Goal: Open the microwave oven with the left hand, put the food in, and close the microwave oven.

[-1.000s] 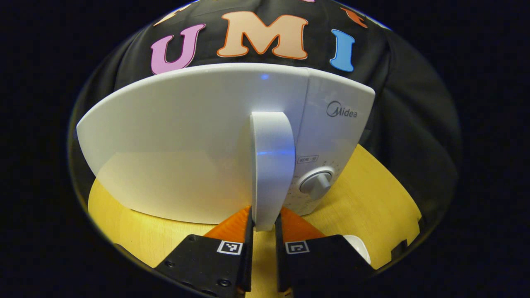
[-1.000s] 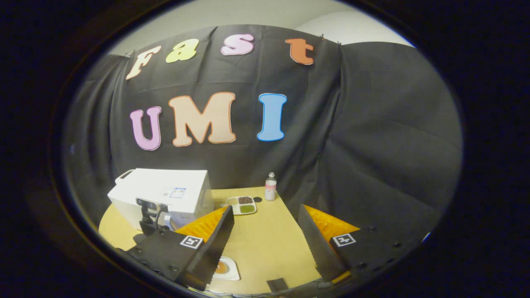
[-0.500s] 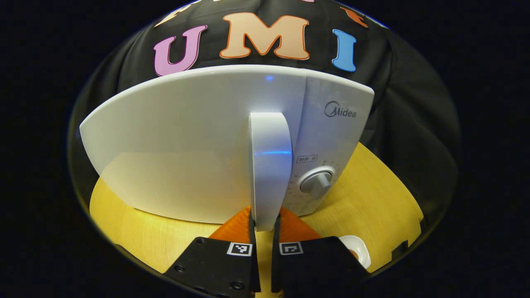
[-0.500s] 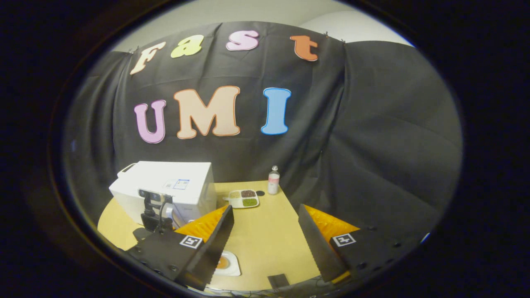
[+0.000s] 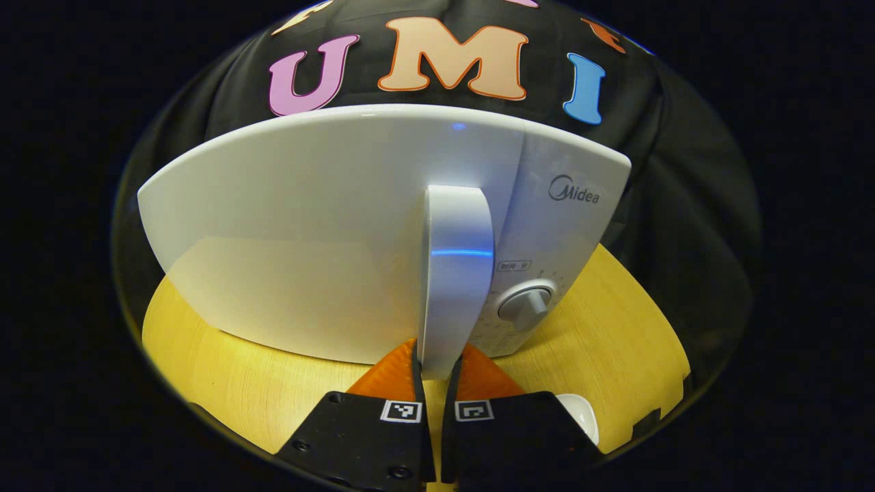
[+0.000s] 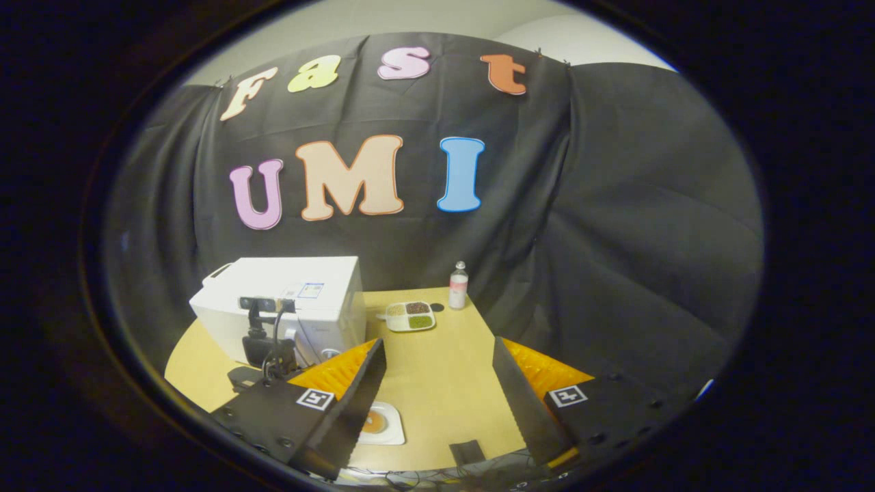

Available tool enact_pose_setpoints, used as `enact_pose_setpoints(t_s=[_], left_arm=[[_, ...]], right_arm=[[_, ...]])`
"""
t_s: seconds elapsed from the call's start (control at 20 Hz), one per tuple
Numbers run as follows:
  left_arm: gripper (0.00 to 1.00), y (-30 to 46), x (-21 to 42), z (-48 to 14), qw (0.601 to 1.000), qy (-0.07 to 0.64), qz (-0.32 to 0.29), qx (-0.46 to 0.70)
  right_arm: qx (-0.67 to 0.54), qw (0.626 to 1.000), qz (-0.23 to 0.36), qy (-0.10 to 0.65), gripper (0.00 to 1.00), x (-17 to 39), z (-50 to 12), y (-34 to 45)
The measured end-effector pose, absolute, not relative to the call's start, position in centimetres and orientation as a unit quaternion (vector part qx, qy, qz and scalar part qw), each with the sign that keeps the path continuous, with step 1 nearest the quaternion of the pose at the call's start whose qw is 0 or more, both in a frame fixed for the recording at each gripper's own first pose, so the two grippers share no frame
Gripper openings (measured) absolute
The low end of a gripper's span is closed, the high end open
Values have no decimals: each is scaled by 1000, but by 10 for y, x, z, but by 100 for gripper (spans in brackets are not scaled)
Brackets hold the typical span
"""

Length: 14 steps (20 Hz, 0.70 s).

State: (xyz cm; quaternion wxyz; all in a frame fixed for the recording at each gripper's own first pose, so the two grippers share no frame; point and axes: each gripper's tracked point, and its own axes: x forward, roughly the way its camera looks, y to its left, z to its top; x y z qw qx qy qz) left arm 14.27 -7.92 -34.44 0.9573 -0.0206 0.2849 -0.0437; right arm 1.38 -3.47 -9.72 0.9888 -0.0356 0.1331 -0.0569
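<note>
Two grippers are up on my feeds. On the left gripper view, my left gripper (image 5: 435, 372) has its fingers drawn in tight on the lower end of the microwave's door handle (image 5: 456, 273), one finger on each side of it, so it is pinching the handle. That handle stands upright on the right edge of the white door (image 5: 301, 225), and the door looks flush with the front, not swung out. Right of the handle I see the control panel with a round knob (image 5: 525, 305). The microwave (image 5: 560, 225) sits on the wooden worktop (image 5: 601, 321). A white dish (image 5: 581, 413) peeks out just right of my fingers, near the worktop's front edge.

On the right gripper view, my right gripper (image 6: 437, 383) hangs above the worktop (image 6: 444, 369) with its fingers spread wide and nothing between them. Below its left finger lies the white dish of food (image 6: 383, 424) with something orange-brown in it. Farther off stands the microwave (image 6: 301, 301), with the left gripper (image 6: 263, 342) at its front. A divided tray (image 6: 410, 316) and a small bottle (image 6: 458, 285) sit near the back, beside the microwave.
</note>
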Motion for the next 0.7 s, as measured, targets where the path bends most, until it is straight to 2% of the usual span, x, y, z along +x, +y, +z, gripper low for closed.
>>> enact_pose_setpoints(t_s=[0.05, 0.1, 0.2, 0.25, 0.3, 0.35, 0.4, 0.45, 0.7], left_arm=[[1, -76, 132, -340, 963, 267, -43, -21], [1, -73, 121, -340, 965, 257, -48, -13], [2, -67, 97, -344, 962, 269, -51, -11], [7, -64, 88, -344, 960, 275, -51, -16], [6, -60, 78, -344, 958, 281, -48, -21], [9, -57, 71, -345, 958, 282, -47, -20], [9, -53, 63, -346, 959, 280, -43, -17], [10, -48, 55, -345, 959, 279, -39, -12], [24, -28, 24, -342, 959, 277, -24, -62]], right_arm=[[-37, 989, -55, 132, 98, 14, -97, -34], [-37, 989, -52, 132, 93, 13, -98, -33], [-33, 990, -38, 134, 93, 12, -100, -27], [-35, 990, -31, 136, 93, 12, -103, -26], [-38, 989, -25, 138, 93, 11, -106, -23], [-39, 990, -18, 138, 93, 11, -107, -21], [-38, 990, -10, 138, 98, 10, -108, -16], [-36, 990, -3, 139, 93, 8, -110, -13], [-40, 989, 22, 141, 93, -2, -117, 0]])
